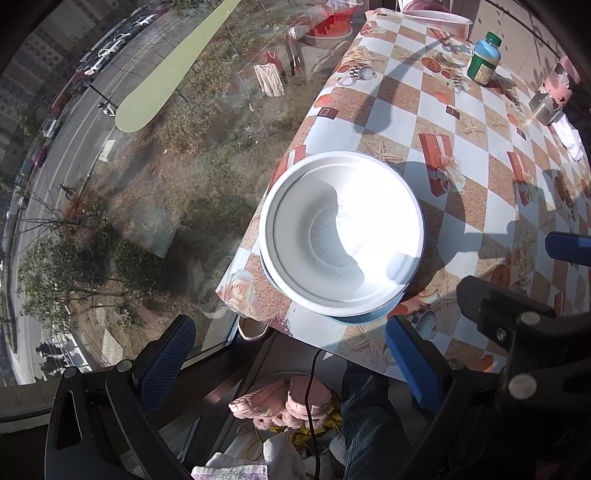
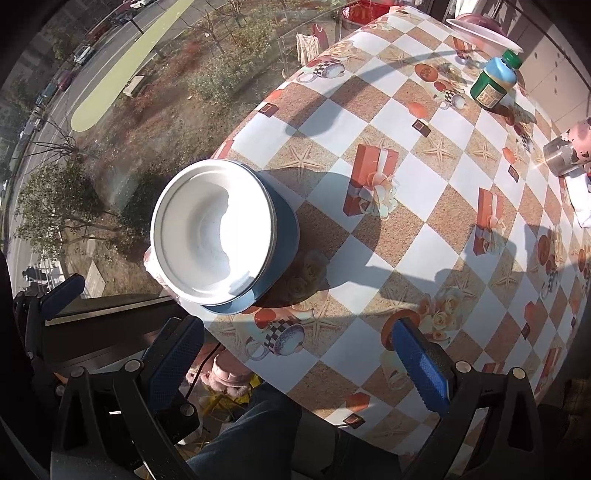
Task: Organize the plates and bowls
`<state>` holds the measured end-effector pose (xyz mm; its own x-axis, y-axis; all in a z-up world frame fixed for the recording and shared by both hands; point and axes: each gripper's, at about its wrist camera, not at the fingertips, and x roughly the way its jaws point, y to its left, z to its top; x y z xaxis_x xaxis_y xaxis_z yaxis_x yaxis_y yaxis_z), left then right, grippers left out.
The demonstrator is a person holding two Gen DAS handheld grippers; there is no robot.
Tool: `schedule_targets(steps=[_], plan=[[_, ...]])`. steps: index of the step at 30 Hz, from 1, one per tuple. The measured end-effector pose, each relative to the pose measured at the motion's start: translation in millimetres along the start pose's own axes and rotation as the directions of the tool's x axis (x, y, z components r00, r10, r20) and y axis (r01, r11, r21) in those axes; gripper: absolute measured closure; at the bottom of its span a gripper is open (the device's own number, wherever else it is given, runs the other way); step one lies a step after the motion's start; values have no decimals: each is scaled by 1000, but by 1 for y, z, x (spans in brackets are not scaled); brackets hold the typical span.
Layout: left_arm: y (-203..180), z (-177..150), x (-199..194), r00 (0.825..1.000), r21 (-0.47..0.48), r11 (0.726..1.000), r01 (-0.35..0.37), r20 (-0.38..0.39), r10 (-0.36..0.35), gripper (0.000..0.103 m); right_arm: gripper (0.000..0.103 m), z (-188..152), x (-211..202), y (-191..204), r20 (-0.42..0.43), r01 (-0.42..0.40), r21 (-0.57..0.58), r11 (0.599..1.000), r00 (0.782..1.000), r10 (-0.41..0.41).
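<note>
At the table's point(image 2: 369, 122) near left corner, a white bowl point(image 2: 212, 225) sits nested on a blue plate point(image 2: 286, 236), so 1 stack looks done. Left gripper point(image 1: 291, 354) and right gripper point(image 2: 299, 354) hover wide, empty. A pink-white dish point(image 2: 480, 31) waits at the far edge.

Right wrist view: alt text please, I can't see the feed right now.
A white bowl sits nested on a blue plate at the near corner of a checkered tablecloth beside a window. The right tongs are open and empty in front of it; a green-capped bottle stands far across.
</note>
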<state>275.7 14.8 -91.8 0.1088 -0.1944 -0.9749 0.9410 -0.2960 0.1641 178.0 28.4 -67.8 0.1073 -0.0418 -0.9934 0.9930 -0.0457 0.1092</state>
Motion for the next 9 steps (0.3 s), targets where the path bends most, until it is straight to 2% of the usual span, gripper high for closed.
schedule_targets(steps=[9], plan=[[7, 8, 0, 999, -15, 999, 28, 17, -28, 0, 1, 5, -1, -2, 18, -9, 28, 1000, 1000, 8]])
